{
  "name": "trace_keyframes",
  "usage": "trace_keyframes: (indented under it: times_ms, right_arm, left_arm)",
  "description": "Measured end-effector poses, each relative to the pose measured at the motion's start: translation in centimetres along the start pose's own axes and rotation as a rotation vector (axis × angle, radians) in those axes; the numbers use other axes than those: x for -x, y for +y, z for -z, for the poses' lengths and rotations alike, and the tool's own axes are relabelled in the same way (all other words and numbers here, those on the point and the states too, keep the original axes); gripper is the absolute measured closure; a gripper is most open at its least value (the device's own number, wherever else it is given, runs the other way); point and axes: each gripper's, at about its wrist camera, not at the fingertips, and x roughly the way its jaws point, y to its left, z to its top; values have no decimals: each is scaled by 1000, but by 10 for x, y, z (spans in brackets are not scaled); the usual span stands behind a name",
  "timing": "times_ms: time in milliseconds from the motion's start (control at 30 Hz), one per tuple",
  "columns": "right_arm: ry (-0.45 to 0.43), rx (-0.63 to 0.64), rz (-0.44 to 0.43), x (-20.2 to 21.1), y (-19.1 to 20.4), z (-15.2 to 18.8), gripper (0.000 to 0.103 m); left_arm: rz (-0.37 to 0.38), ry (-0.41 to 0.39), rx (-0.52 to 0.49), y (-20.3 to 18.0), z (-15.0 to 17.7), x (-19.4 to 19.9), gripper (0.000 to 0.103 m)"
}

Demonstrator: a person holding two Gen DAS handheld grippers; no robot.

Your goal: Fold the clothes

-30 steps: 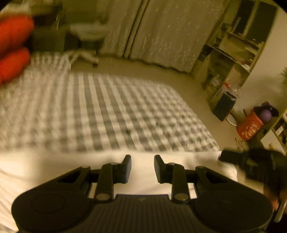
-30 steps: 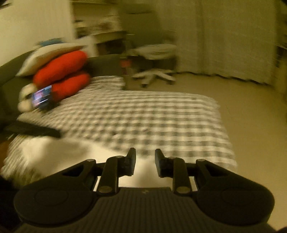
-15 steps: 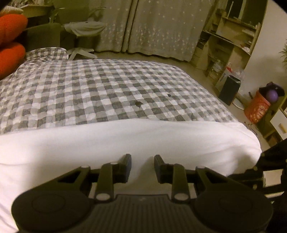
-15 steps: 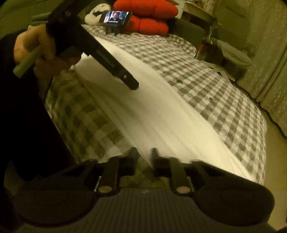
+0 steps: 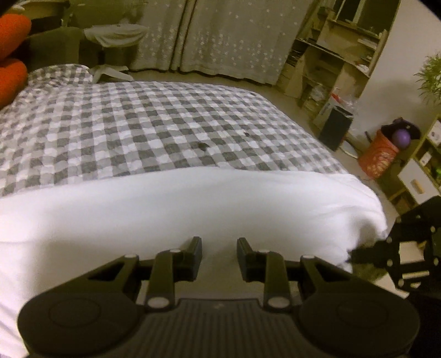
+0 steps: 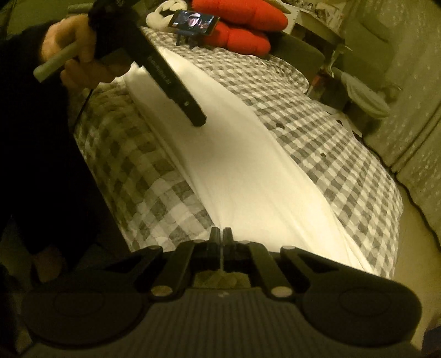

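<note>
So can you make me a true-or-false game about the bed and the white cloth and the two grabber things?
1. The right gripper is pinched shut on the edge of the white cloth. True.
2. The left gripper is squeezed shut on the cloth. False: its jaws stand apart above the cloth with nothing between them.
3. The bed cover has grey and white checks. True.
4. The cushions at the head of the bed are blue. False: they are red.
5. A small screen stands on the bed near the cushions. True.
</note>
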Motion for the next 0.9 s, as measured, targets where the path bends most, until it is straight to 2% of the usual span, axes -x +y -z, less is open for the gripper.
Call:
trace_keyframes:
  times_ms: [67, 133, 233, 267, 300, 400, 467, 600, 767, 833, 867, 900]
  right_arm:
    - [-25, -38, 13, 14, -10, 6, 98]
    - [-55, -128, 56, 30, -25, 13, 94]
    - [-71, -318, 195, 51, -55, 32, 84]
    - [-66, -404, 254, 57, -68, 40, 73]
    - [-54, -495, 308, 62, -82, 48, 70]
    - [-10, -768, 416, 71, -120, 79, 70]
    - [4, -850, 425, 70, -137, 92, 70]
    - [14, -797, 345, 58, -154, 93, 70]
    - [29, -573, 221, 38, -154, 88, 70]
    - [30, -552, 182, 32, -159, 91, 70]
    - [31, -549, 162, 29, -162, 93, 74]
    - [27, -546, 143, 28, -163, 93, 87]
  left_arm:
    - [29, 4, -2, -1, 2, 4, 74]
    - [26, -11, -8, -6, 1, 5, 74]
    - [32, -34, 5, -10, -7, 2, 74]
    - [33, -35, 9, -11, -10, -1, 74]
    - [27, -39, 5, -14, -12, -3, 74]
    - [0, -53, -25, -25, -20, -11, 74]
    - [-2, -51, -30, -30, -23, -15, 74]
    - [-8, -47, -52, -40, -26, -24, 73]
    - [-35, -32, -62, -48, -27, -37, 73]
    - [-40, -38, -74, -51, -27, -43, 73]
    - [-41, -41, -81, -53, -28, -45, 72]
    - [-42, -44, -86, -55, -28, -47, 72]
